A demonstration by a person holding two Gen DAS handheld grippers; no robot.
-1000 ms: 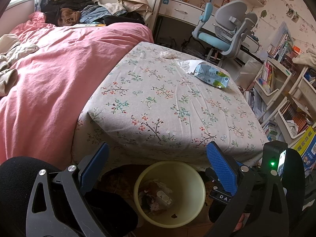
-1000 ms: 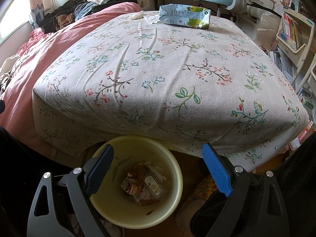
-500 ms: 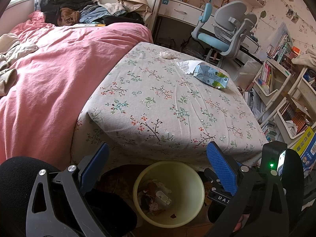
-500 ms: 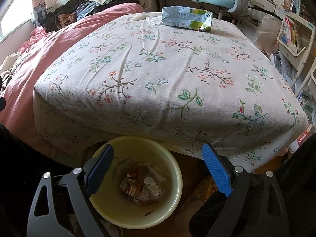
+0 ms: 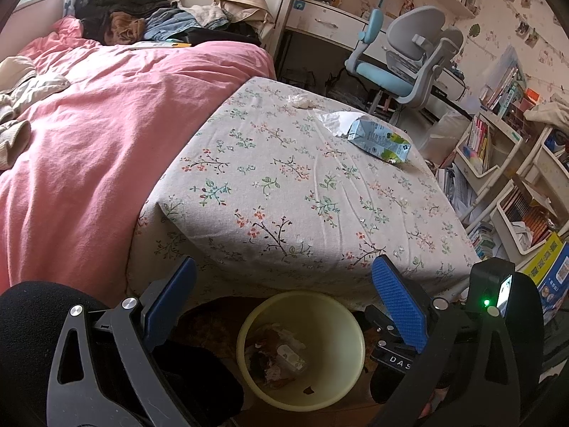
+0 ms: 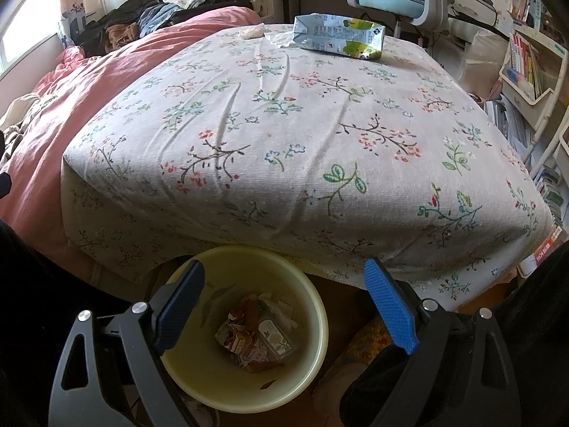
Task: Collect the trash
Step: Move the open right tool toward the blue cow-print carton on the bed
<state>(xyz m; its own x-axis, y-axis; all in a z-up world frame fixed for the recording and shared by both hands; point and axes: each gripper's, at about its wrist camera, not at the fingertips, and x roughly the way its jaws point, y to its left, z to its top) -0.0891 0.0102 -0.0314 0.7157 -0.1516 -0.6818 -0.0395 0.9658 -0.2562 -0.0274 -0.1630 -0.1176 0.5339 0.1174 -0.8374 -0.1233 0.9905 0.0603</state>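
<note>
Left wrist view: the left gripper (image 5: pixel 284 284) hung with its jaws spread wide and nothing between them, above a yellow bin (image 5: pixel 341 316) at the near edge of the floral-covered table (image 5: pixel 284 185). The right gripper (image 6: pixel 284 281) was likewise spread and empty over the bin (image 6: pixel 313 306), which held wrappers (image 6: pixel 256 334). A blue-green carton (image 6: pixel 338 35), a flat paper scrap (image 6: pixel 281 38) and a crumpled tissue (image 6: pixel 251 30) lay near the table's far edge.

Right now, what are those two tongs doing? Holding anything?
Left tongs: open, holding nothing, above the bin.
Right tongs: open, holding nothing, also over the bin.
</note>
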